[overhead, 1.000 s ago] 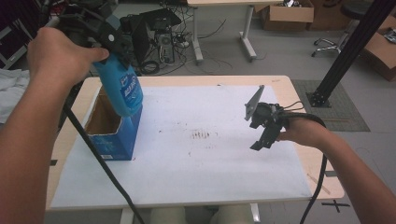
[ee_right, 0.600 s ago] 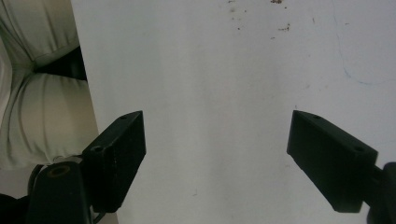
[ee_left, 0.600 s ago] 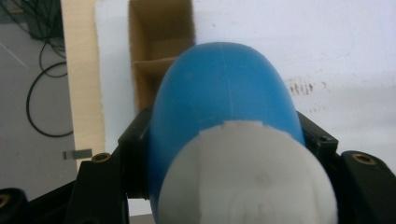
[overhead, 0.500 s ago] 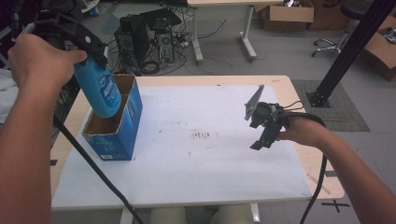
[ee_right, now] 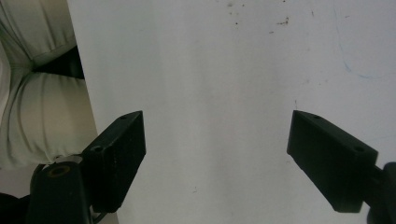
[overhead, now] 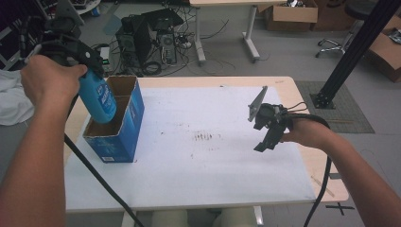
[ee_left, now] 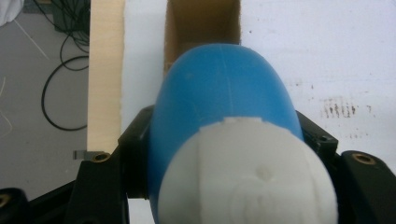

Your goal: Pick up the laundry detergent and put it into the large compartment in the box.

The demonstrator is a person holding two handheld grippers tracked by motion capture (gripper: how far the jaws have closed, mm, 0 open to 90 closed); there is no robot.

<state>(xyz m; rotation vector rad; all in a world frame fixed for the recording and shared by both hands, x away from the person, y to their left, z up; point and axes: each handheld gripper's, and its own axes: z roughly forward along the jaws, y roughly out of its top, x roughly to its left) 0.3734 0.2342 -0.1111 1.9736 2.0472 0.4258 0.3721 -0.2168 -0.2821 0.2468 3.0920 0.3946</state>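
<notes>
Left gripper [ee_left: 224, 154]: both black jaws pressed against the sides of a blue plastic bottle with a white cap [ee_left: 224, 126], clamped just below the cap. Bottle hangs tilted, its base inside the open top of a tall blue cardboard box with a brown interior [overhead: 120, 123], which stands near the left edge of the white-covered table [overhead: 213, 165]. Right gripper [ee_right: 215, 158]: jaws spread wide, nothing between them, held above bare white surface on the table's right side, well apart from the box. Faint dark smudges [overhead: 204, 137] mark the table's centre.
</notes>
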